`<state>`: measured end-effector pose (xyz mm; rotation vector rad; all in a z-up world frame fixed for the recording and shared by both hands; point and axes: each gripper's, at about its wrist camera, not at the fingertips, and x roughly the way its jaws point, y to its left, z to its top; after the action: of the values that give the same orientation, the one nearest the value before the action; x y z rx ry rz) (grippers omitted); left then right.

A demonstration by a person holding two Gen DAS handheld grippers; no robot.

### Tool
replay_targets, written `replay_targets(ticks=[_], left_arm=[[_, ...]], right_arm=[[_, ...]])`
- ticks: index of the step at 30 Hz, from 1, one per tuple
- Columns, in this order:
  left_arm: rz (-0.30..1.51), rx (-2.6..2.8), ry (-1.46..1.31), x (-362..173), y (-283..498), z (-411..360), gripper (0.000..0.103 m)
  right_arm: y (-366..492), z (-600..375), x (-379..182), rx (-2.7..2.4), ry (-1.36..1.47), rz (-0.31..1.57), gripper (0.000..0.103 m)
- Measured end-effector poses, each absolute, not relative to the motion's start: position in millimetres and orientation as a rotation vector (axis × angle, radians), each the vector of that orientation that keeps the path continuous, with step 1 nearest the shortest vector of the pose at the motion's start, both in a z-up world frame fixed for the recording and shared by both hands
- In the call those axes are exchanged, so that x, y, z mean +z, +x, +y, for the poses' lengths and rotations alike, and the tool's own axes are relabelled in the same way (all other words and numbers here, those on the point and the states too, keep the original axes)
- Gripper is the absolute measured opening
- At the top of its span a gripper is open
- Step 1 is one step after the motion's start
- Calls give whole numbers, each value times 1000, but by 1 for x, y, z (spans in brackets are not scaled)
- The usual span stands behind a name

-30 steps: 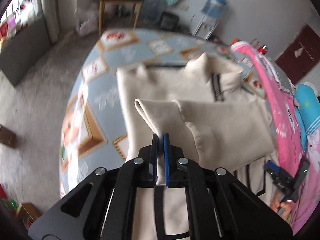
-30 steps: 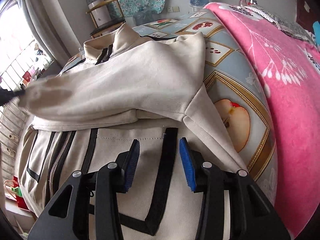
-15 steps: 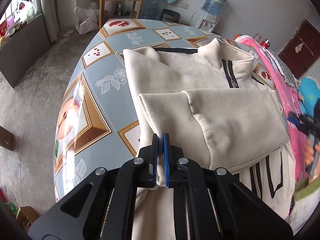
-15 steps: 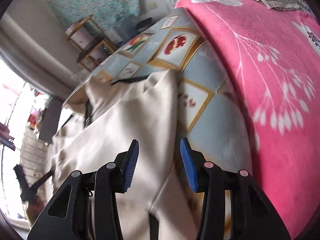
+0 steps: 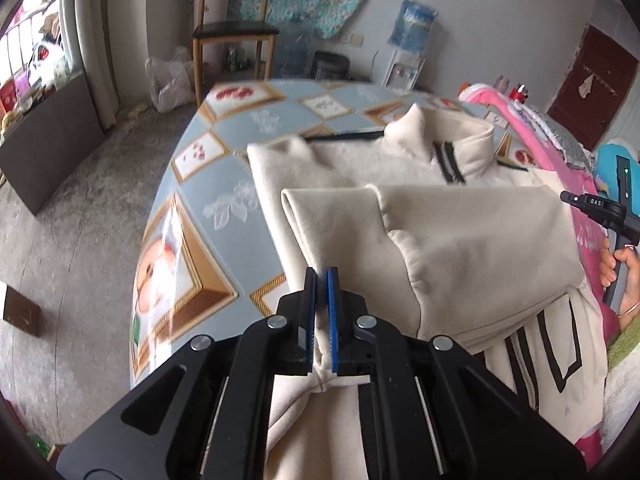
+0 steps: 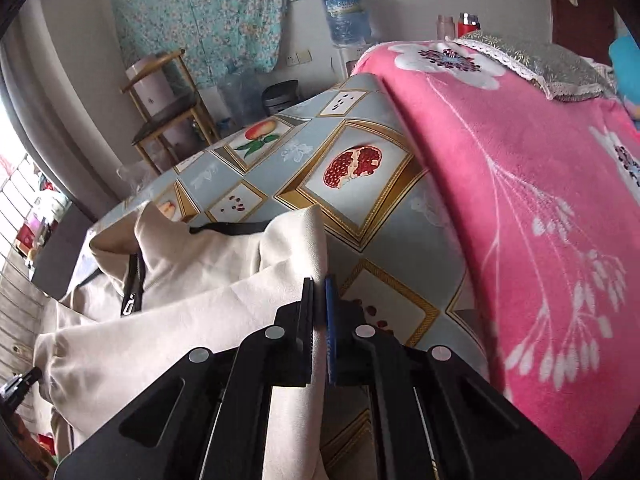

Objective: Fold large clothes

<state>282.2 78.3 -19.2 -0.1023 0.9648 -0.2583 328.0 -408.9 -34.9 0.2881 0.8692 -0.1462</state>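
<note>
Cream jacket [image 5: 472,240] with black trim and a dark zip lies on the fruit-print tablecloth [image 5: 208,184], collar toward the far end of the table, one sleeve folded across the chest with its cuff end running back toward the near edge; lower body with black-outlined pockets spills toward the near right, its hem cut off by the frame; left gripper [image 5: 321,280] is pinched tight on the sleeve fabric near the cuff, blue pads with cloth bunched between them, the cloth under the black frame hidden; right gripper [image 6: 319,288] has just been closing and now nips the jacket's right-hand edge, a ridge of cream cloth standing up between the pads; how deep the fabric goes into the jaws cannot be made out behind the frame; in the left wrist view the right tool shows only as a black handle at the far right edge with part of a hand [image 5: 618,276] around it, its tips out of sight; in the right wrist view the left tool is a dark sliver at the lower left edge; pink flowered blanket [image 6: 520,200] lies just beside the table on the right; wooden chair [image 5: 234,36] and water bottle [image 5: 412,24] stand against the far wall, soft and small; window at left is blown out.
</note>
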Motion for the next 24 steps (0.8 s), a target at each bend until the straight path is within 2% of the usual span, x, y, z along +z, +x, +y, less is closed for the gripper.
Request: replay_targets(ticks=[3, 7, 9, 13, 16, 17, 19, 21, 24], left_arm=[[1033, -251, -104, -44, 289, 78, 5], [1009, -243, -140, -40, 288, 83, 7], [976, -209, -149, -33, 286, 91, 7], [898, -177, -176, -12, 281, 105, 7], [889, -251, -146, -5, 277, 91, 7], [914, -281, -129, -7, 277, 82, 7], [998, -307, -74, -22, 280, 62, 18], [1056, -272, -39, -41, 282, 51, 18], [1037, -256, -68, -45, 278, 53, 18]], right_arm=[[337, -410, -52, -175, 268, 914, 5], [339, -412, -55, -176, 261, 932, 6], [333, -410, -45, -185, 239, 910, 13], [304, -399, -11, -170, 212, 827, 40], [281, -365, -1, -9, 174, 844, 49], [274, -347, -3, 67, 147, 869, 51], [263, -316, -15, 158, 90, 917, 52], [261, -296, -32, 149, 18, 968, 52], [267, -289, -65, 94, -19, 1064, 52]])
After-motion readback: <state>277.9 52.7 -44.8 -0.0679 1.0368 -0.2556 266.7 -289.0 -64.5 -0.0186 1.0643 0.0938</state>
